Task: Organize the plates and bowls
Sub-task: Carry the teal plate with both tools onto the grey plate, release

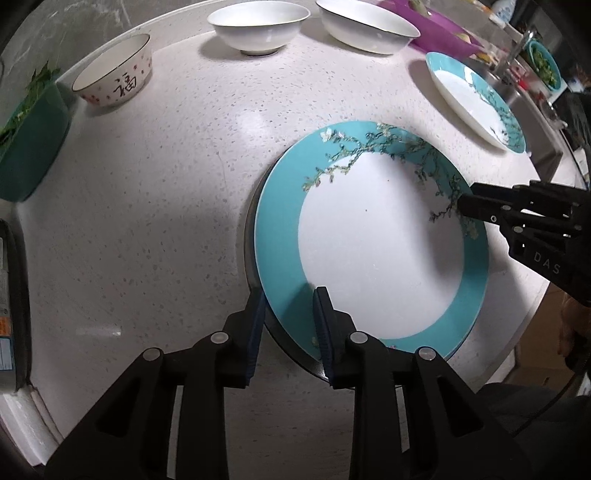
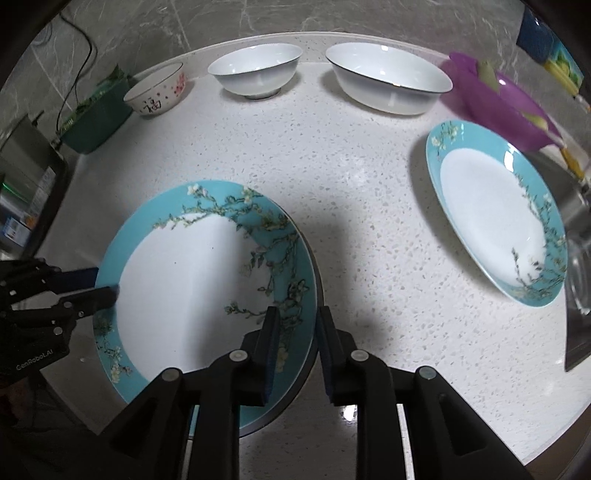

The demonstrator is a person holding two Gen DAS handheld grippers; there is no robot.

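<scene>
The left gripper [image 1: 289, 301] has its fingers [image 1: 258, 314] set narrowly astride the near rim of the large teal-rimmed plate [image 1: 376, 236], one finger outside the rim and one over the plate, with a gap showing on each side, so no squeeze is visible. The right gripper [image 2: 295, 321] straddles the opposite rim of the same plate just as narrowly, its pads likewise apart from the edge. The plate lies flat on the speckled worktop [image 2: 369, 206] between the two pairs of fingers. Beyond the right fingers, off to the right, rests a second teal plate [image 2: 491, 210]. Farthest ahead stand the patterned bowl [image 1: 114, 74], a white bowl [image 1: 258, 26] and a wide white bowl [image 1: 365, 26]
</scene>
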